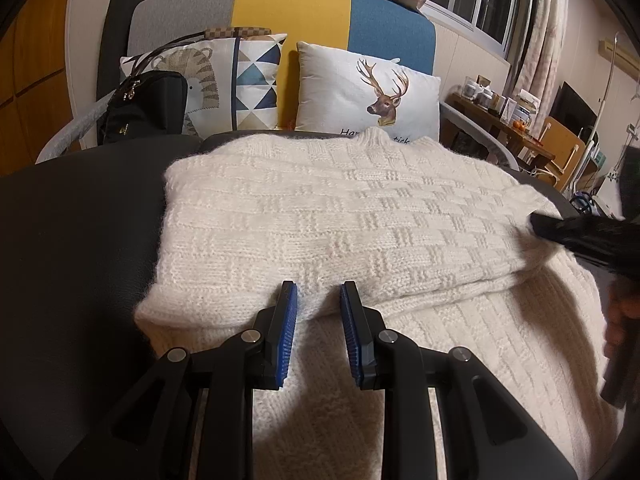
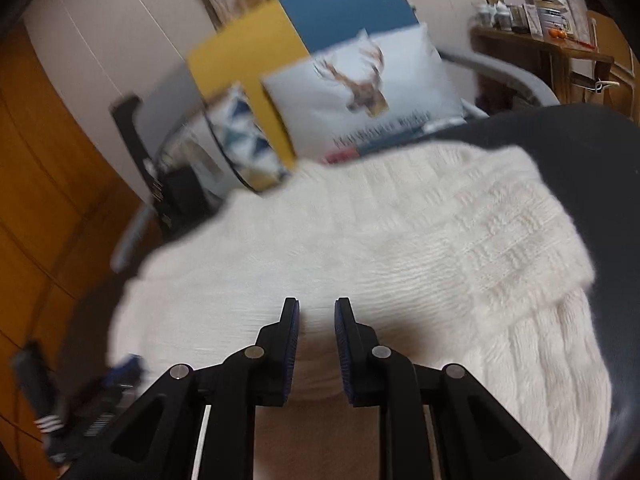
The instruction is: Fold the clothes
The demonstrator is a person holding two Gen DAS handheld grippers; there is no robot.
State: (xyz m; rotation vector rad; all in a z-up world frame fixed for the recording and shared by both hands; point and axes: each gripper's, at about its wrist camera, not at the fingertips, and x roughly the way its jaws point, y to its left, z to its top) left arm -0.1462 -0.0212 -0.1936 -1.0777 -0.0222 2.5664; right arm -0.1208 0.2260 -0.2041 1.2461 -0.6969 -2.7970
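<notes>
A cream knitted sweater (image 1: 320,216) lies on a dark cushion, its far part folded over the near part. My left gripper (image 1: 319,294) sits at the near edge of that fold. Its blue pads stand narrowly apart with the thick folded edge filling the gap, and they look closed on it. In the blurred right wrist view the sweater (image 2: 360,240) spreads under my right gripper (image 2: 316,308), which hangs open above the knit with nothing held. From the left wrist view the right gripper (image 1: 580,236) shows as a dark blur at the sweater's right edge.
The dark cushion (image 1: 80,240) extends left of the sweater. Behind it stand a deer pillow (image 1: 368,96), a patterned pillow (image 1: 248,80) and a black bag (image 1: 144,108) against a grey, yellow and blue sofa back. A cluttered wooden side table (image 1: 504,120) stands at the right.
</notes>
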